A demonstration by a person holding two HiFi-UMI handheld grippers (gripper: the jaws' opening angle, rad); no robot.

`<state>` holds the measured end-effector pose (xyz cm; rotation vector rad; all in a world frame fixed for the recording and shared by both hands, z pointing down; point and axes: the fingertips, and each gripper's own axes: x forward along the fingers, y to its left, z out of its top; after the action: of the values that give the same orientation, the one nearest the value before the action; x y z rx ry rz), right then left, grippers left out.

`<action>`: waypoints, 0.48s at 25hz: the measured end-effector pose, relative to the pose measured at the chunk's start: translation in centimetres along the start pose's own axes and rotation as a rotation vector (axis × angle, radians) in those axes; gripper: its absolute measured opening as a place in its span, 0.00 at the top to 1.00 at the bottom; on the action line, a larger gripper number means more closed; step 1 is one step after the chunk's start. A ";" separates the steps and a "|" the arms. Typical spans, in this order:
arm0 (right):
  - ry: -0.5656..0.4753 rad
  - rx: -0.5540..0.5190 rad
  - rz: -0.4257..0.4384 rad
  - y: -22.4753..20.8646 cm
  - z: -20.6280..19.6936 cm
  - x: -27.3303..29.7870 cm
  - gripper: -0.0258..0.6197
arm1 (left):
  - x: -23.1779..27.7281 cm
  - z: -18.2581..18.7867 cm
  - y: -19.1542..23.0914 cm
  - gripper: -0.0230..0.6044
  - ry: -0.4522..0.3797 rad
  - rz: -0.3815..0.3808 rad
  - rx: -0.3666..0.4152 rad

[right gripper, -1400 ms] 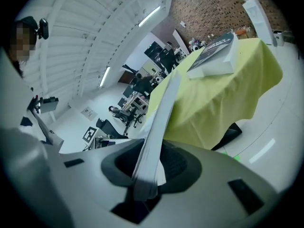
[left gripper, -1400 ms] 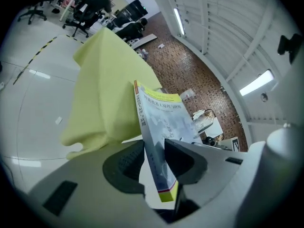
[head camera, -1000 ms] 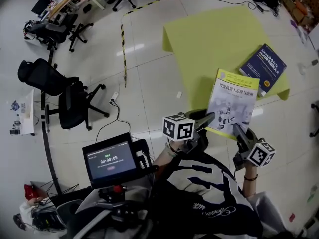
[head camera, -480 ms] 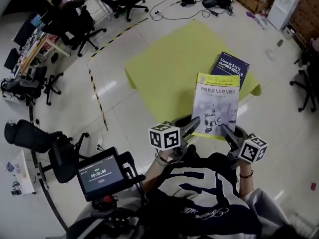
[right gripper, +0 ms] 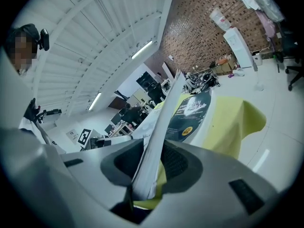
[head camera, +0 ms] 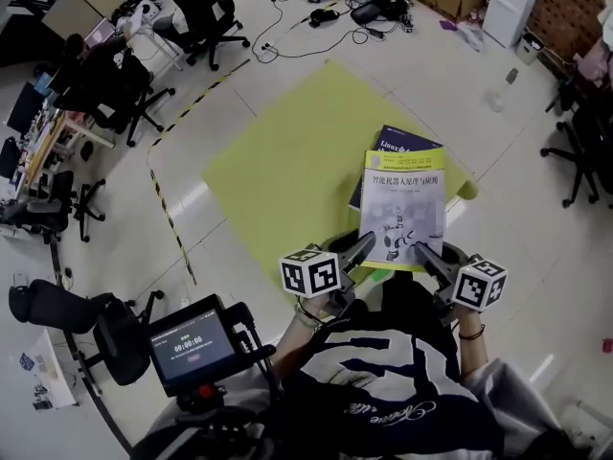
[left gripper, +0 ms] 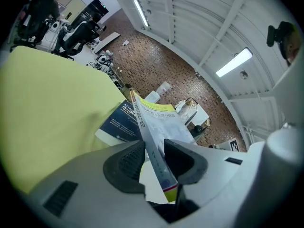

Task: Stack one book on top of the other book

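A white and yellow book (head camera: 403, 206) hangs flat in the air, held by both grippers at its near corners. My left gripper (head camera: 364, 248) is shut on its near left corner, and in the left gripper view the spine (left gripper: 151, 141) sits clamped between the pads. My right gripper (head camera: 421, 255) is shut on the near right corner, the page edge (right gripper: 156, 141) between its pads. A dark blue book (head camera: 396, 146) lies on the yellow-green table (head camera: 278, 171), mostly hidden under the held book. That blue book (left gripper: 119, 123) shows below the held one.
Office chairs (head camera: 206, 12) stand on the pale floor beyond the table's far left. A black and yellow tape line (head camera: 168, 218) runs along the floor left of the table. A screen on a rig (head camera: 192, 343) sits at the lower left.
Both grippers carried the white and yellow book forward; it now overlaps the blue book, where earlier it hung beside and nearer than it. The grips are unchanged.
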<state>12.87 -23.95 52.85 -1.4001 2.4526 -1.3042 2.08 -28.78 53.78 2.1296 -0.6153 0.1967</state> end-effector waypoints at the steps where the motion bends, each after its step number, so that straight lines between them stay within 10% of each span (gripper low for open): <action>1: 0.022 -0.007 0.001 -1.1 0.8 0.4 0.79 | 1.1 0.4 0.3 0.75 -0.005 0.019 -0.003; 12: 0.301 -0.012 0.023 -10.1 4.7 6.1 0.79 | 8.5 2.3 5.1 0.75 -0.032 0.261 -0.102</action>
<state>18.22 -33.86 58.78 -1.2544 2.6531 -1.6024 6.68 -36.08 59.13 1.9537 -0.9030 0.2695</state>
